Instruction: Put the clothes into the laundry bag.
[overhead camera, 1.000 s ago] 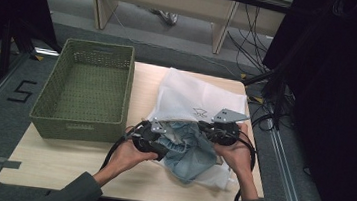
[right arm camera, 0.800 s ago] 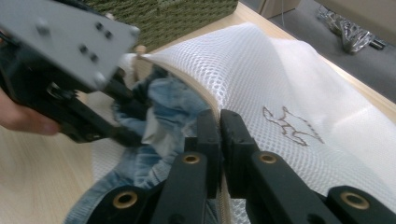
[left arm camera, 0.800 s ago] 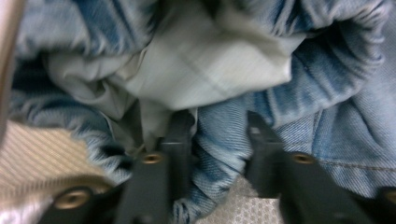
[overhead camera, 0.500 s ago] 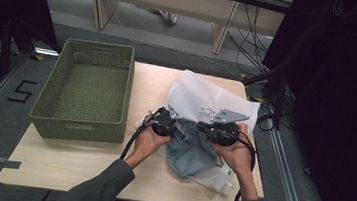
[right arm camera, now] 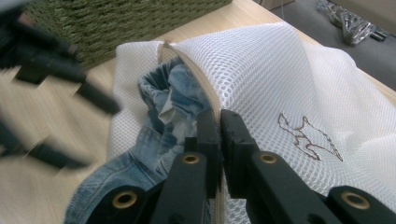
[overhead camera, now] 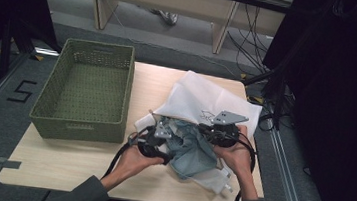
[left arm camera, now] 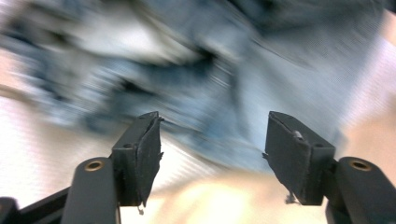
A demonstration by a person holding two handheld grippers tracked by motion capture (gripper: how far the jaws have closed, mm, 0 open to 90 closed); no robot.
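Low in the frame, the left tool [overhead camera: 161,135] gapes beside crumpled jeans [overhead camera: 192,150], the right tool [overhead camera: 205,129] pinches the mesh bag's [overhead camera: 202,98] zipper edge, and a green basket [overhead camera: 87,91] sits upper left on the surface [overhead camera: 58,168].

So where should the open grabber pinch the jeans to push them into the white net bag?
Probably the bunched denim fold nearest the left gripper, coming from the basket side. The jeans lie crumpled and half out of the mesh bag, so a raised fold gives open jaws something to close on. The right gripper already pinches the bag's zipper edge, holding the mouth open.
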